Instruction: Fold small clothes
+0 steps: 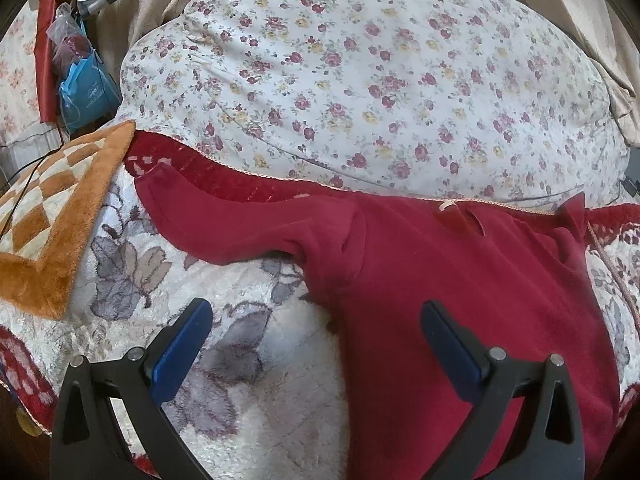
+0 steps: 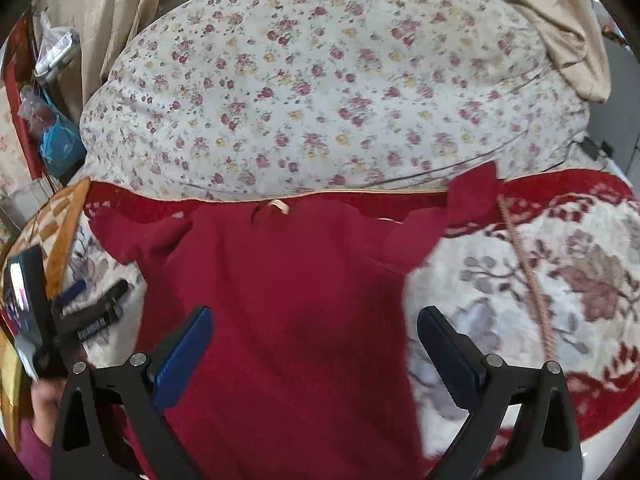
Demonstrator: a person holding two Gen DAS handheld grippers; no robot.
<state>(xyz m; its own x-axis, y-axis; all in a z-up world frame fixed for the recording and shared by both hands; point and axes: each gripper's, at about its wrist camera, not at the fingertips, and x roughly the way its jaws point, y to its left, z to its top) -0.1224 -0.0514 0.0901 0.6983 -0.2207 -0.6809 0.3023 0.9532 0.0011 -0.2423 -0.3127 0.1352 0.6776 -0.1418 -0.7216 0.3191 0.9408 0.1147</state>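
A small dark red long-sleeved top (image 1: 460,292) lies flat on a plush flowered blanket (image 1: 256,380), collar toward the far side. Its left sleeve (image 1: 224,220) stretches out to the left. In the right wrist view the same top (image 2: 288,300) fills the middle, and its right sleeve (image 2: 440,212) is bunched near the collar side. My left gripper (image 1: 316,320) hovers open over the top's left edge below the armpit, nothing between its blue pads. My right gripper (image 2: 314,324) stands open above the body of the top, holding nothing. The left gripper (image 2: 80,300) also shows at the left, in a person's hand.
A big pillow-like bundle in white cloth with small flowers (image 1: 360,80) lies just behind the top. An orange and cream checkered mat (image 1: 52,216) sits at the left. Blue and clear plastic bags (image 1: 80,80) hang at the far left. Beige curtains (image 2: 560,20) hang behind.
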